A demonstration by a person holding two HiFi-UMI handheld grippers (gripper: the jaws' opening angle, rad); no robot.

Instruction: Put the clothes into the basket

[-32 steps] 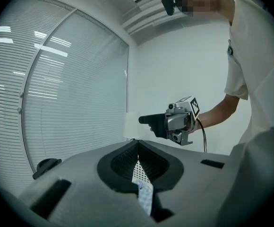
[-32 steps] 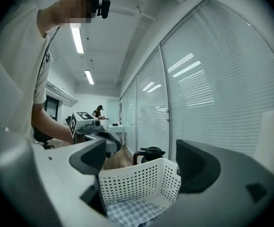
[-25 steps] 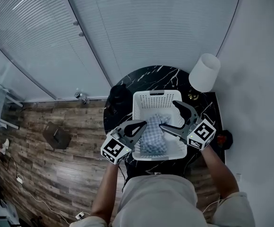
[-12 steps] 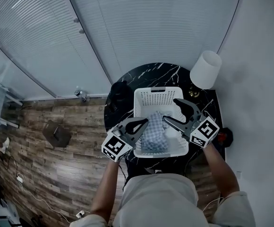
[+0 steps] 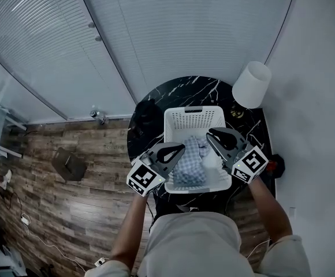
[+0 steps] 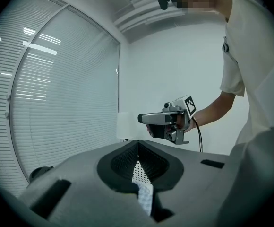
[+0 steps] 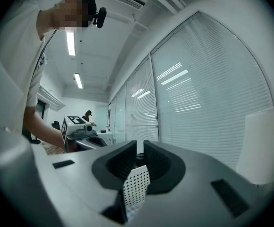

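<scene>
A white slatted laundry basket [image 5: 193, 109] stands on the round black marble table [image 5: 179, 91]. The blue-and-white checked clothes [image 5: 188, 163] lie bunched inside it, toward its 7 o'clock side. The left gripper [image 5: 182, 148] hovers at the basket's 8 o'clock rim with its jaws pressed together and empty. The right gripper [image 5: 209, 133] hangs over the 3 o'clock rim. Its jaws have just been closing and now leave only a thin slit, with nothing pinched between them. A white lampshade [image 5: 251, 85] stands at the table's 1 o'clock edge.
</scene>
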